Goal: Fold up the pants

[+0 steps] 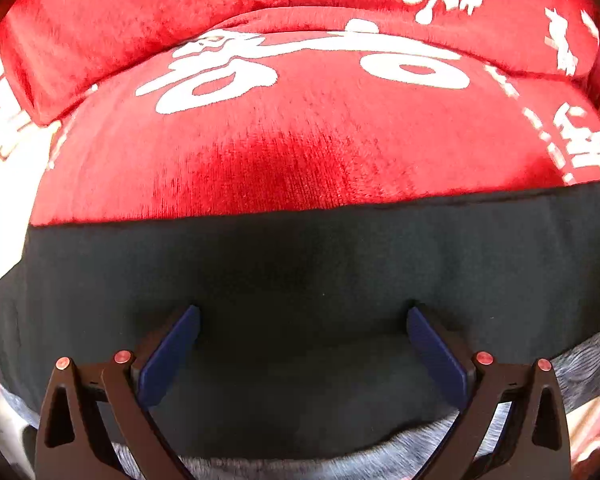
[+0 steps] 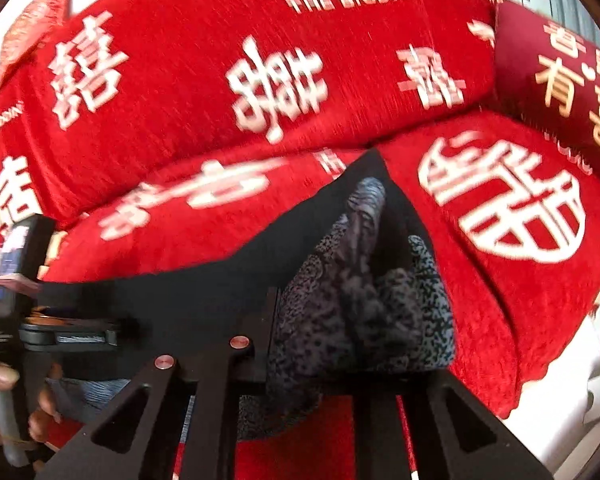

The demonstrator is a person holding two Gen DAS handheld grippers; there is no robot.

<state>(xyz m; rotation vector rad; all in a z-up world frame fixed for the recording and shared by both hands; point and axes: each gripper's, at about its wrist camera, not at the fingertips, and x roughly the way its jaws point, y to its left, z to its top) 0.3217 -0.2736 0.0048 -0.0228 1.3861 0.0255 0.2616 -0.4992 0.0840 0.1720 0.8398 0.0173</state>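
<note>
Dark pants [image 1: 300, 256] lie flat on a red sofa seat, with their grey mottled inner side showing along the near edge. My left gripper [image 1: 304, 316] points down over them. It is open, its blue pads [image 1: 172, 352] wide apart, and only flat cloth lies between them. In the right wrist view, my right gripper [image 2: 320, 332] is shut on a bunched part of the pants [image 2: 360, 300]. That part is lifted off the seat, with a dark corner standing up and the grey inner side facing me. The right finger is hidden behind the cloth.
The red sofa cover [image 2: 260, 32] with white characters fills the seat and backrest. A dark red cushion [image 2: 560, 80] with gold characters stands at the right. A hand [image 2: 0, 376] holds the left gripper's body [image 2: 72, 336] at the left edge. A white surface [image 2: 560, 420] lies beyond the cover's right edge.
</note>
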